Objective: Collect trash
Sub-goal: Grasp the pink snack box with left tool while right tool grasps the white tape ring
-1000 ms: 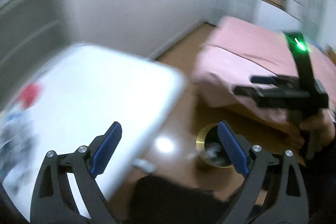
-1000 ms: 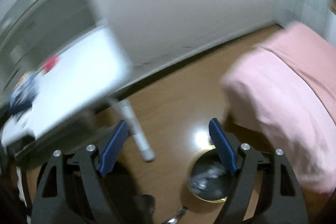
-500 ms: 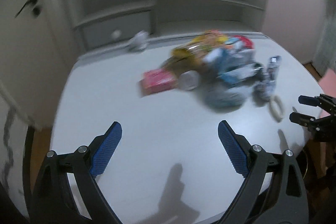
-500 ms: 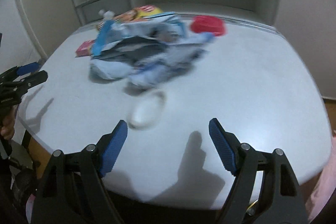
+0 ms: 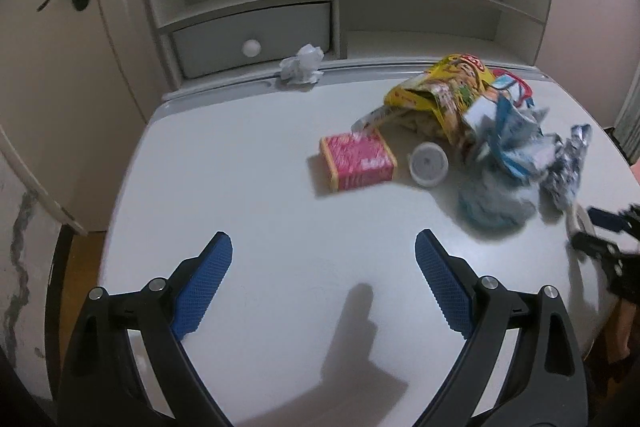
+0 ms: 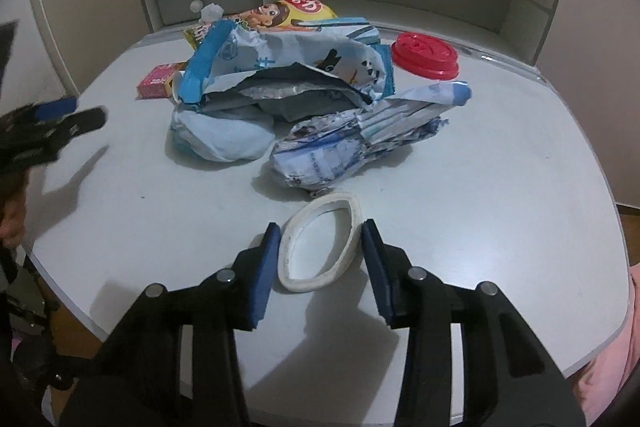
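A heap of trash lies on the white table [image 5: 248,219]: a pink box [image 5: 357,161], a white cup [image 5: 429,163], a yellow snack bag [image 5: 444,87], blue-white wrappers [image 6: 288,87], a red lid [image 6: 425,55] and crumpled paper [image 5: 302,64]. A squashed white ring [image 6: 320,247] lies between the pads of my right gripper [image 6: 319,241], which is half closed around it; the pads sit right beside it, contact unclear. My left gripper [image 5: 323,259] is wide open and empty above bare table, short of the pink box. The right gripper also shows in the left wrist view [image 5: 600,231].
A white shelf unit with a drawer [image 5: 256,39] stands behind the table. A door [image 5: 60,27] is at the left. Pink bedding [image 6: 616,359] shows past the table's right edge. The left gripper [image 6: 52,123] hovers at the table's left side.
Both grippers swung from the floor and bin up to the table. In the last half second the right gripper moved in over the white ring and narrowed around it. The left edged forward.
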A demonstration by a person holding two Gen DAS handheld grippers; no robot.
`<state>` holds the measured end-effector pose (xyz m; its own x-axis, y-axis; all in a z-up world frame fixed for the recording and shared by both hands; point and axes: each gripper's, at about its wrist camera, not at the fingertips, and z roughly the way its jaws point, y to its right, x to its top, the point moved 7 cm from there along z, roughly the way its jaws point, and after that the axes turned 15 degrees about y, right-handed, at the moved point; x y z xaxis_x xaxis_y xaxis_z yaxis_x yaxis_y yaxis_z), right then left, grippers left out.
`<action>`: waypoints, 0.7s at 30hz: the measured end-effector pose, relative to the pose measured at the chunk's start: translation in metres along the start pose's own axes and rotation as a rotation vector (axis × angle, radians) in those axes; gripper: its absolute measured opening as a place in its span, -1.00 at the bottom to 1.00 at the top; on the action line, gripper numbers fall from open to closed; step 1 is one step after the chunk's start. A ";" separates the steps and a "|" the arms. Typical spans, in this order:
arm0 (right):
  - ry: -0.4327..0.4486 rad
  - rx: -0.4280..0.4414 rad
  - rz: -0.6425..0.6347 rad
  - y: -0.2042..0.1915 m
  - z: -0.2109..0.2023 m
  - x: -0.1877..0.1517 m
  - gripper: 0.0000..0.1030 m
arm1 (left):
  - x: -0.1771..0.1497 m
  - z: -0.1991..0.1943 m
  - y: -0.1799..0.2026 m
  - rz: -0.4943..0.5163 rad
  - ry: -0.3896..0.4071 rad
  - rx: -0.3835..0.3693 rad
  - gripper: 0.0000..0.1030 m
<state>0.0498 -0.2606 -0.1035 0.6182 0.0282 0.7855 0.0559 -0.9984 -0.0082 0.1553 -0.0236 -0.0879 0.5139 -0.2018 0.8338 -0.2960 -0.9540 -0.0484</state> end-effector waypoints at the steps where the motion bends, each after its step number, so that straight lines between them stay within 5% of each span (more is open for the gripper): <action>1: -0.002 0.003 0.002 0.001 -0.001 -0.001 -0.19 | 0.004 0.012 0.001 -0.011 -0.016 0.006 0.75; 16: -0.011 -0.008 0.049 0.028 -0.013 -0.009 -0.19 | 0.020 0.089 0.010 -0.031 -0.093 0.049 0.73; 19: -0.007 -0.010 0.055 0.032 -0.016 -0.009 -0.19 | 0.020 0.087 0.013 -0.032 -0.081 0.030 0.48; 21: -0.005 -0.009 0.057 0.033 -0.017 -0.010 -0.19 | 0.021 0.081 0.016 -0.023 -0.072 0.021 0.01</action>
<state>0.0317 -0.2950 -0.1009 0.6239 -0.0282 0.7810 0.0139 -0.9988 -0.0472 0.2262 -0.0612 -0.1155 0.5767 -0.1948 0.7934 -0.2672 -0.9627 -0.0422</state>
